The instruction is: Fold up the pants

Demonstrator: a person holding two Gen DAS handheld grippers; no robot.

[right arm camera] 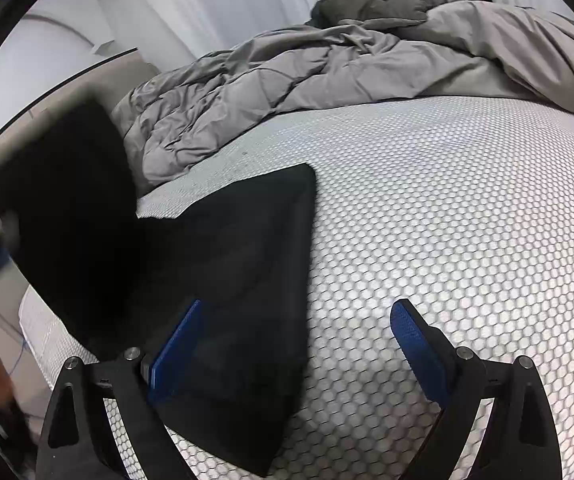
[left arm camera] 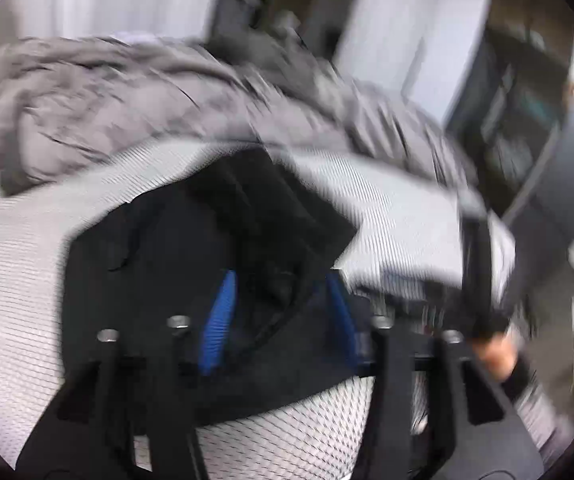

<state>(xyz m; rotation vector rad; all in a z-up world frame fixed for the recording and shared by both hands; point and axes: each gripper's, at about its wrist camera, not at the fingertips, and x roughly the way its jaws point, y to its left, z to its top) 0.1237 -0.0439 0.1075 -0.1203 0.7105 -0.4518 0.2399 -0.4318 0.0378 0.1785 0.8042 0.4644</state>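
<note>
Left view motion-blurred; pants (left arm camera: 191, 248) perhaps between fingers (left arm camera: 219, 316), unclear.

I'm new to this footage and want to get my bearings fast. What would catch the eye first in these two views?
The black pants stand out most, a dark folded shape on the white honeycomb-patterned mattress, at the left of the right wrist view. Behind them a rumpled grey duvet lies bunched across the far side of the bed. The right gripper hangs open, its blue pads over the pants' near edge.
</note>
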